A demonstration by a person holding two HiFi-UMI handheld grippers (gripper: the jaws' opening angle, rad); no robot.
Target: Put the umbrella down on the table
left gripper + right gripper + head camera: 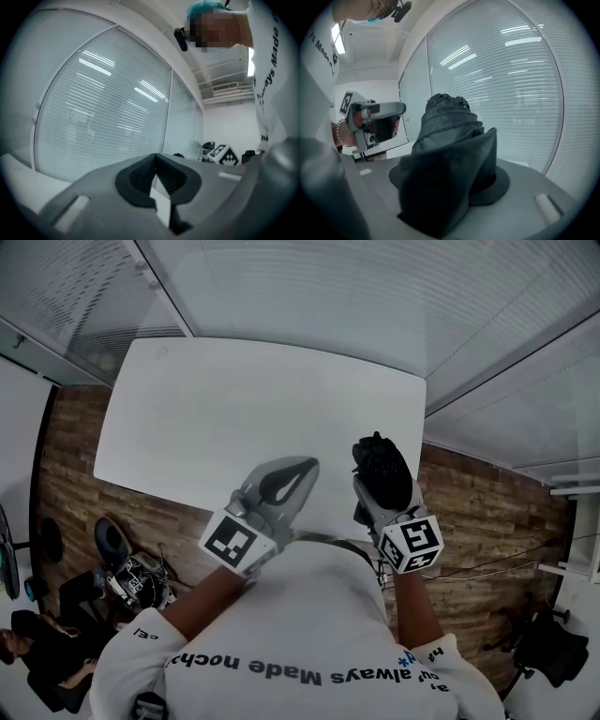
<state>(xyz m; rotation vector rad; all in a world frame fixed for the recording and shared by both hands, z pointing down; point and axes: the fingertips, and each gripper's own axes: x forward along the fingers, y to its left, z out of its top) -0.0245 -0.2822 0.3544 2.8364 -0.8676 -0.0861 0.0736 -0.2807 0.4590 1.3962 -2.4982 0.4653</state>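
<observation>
Right gripper (386, 495): I have it clamped on the folded black umbrella (379, 463), centre-right, over the white worktop's (234, 409) near edge, ready for setting down.
Left gripper (281, 482): closed, empty, kept aside.

Office meeting room. Glass partition walls (309, 287) with slatted blinds on several sides. Big white table (234, 409) in middle. Wood-plank floor (487, 512). Black chair (553, 648) at side. Cables and gear (136, 582) heaped on floor. Person (37, 652) seated in corner. Ceiling strip light (249, 65) overhead.
</observation>
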